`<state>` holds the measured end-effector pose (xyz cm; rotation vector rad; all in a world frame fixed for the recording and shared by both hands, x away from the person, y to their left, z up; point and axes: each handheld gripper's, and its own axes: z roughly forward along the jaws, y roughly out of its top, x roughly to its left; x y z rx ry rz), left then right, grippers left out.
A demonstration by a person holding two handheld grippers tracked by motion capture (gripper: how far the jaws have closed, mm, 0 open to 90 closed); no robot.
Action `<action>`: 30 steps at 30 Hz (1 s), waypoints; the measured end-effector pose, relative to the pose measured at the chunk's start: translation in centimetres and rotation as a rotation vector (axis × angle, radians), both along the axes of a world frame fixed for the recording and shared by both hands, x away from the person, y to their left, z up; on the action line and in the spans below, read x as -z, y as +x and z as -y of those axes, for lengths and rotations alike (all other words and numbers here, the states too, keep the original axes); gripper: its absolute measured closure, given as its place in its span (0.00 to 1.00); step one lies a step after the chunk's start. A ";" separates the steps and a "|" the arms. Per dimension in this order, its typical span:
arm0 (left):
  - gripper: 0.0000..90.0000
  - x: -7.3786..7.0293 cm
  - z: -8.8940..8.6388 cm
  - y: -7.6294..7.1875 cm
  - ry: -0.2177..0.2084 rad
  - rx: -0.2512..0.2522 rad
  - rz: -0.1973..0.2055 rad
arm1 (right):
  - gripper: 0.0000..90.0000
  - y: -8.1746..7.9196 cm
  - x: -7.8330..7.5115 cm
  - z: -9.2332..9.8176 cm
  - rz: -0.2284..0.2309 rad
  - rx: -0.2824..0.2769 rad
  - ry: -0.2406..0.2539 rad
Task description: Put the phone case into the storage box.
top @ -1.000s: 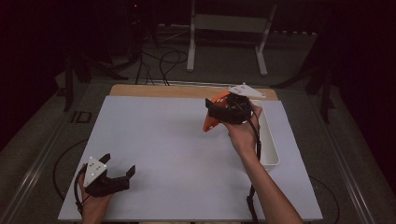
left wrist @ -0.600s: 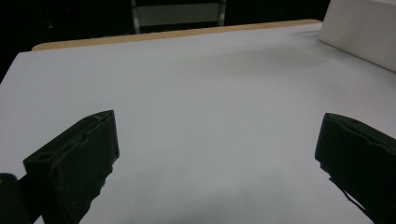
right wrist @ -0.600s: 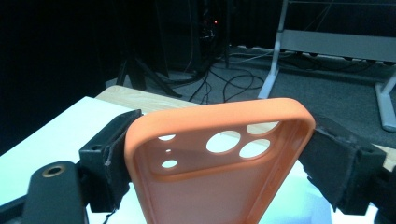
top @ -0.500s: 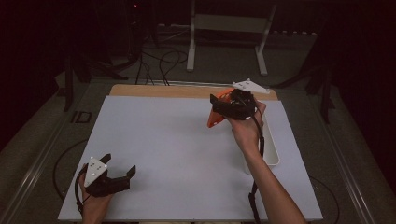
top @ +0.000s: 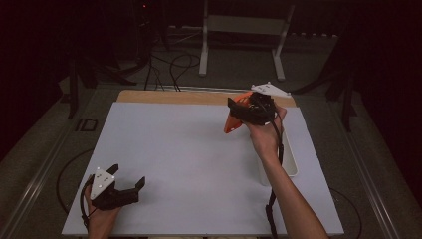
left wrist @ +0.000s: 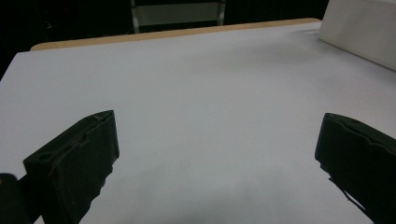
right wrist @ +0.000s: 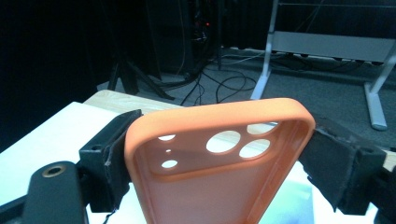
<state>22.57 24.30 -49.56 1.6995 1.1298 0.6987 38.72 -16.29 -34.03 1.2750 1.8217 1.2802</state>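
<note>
Right gripper: clamped across orange phone case (camera cutouts up), held above table.
Left gripper: jaws wide apart, empty.

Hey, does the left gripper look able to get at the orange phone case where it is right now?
Probably not without a long reach: the left gripper sits open at the near left corner, while the orange phone case is clamped in the right gripper, lifted far across the table.
</note>
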 end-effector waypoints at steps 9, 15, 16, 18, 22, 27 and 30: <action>0.01 0.0 0.0 0.0 -0.001 0.000 0.001 | 0.19 0.4 0.0 0.6 -0.001 0.023 0.001; 0.01 0.0 0.1 0.0 -0.001 0.001 0.001 | 0.19 0.7 -0.2 1.1 0.001 0.041 0.004; 0.01 0.0 0.1 0.0 -0.001 0.000 0.002 | 0.19 0.7 -0.2 1.2 0.003 0.043 0.003; 0.01 0.0 0.1 0.0 -0.001 0.000 0.002 | 0.19 0.8 -0.3 1.4 0.004 0.050 0.002; 0.01 0.0 0.1 0.0 -0.002 0.001 0.001 | 0.19 0.9 -0.4 1.8 0.005 0.061 -0.004; 0.01 0.0 0.1 0.0 0.000 0.000 0.000 | 0.19 1.1 -0.5 2.2 0.007 0.077 -0.005; 0.01 0.0 0.1 0.0 0.000 0.000 0.000 | 0.19 1.2 -0.5 2.5 0.008 0.086 -0.005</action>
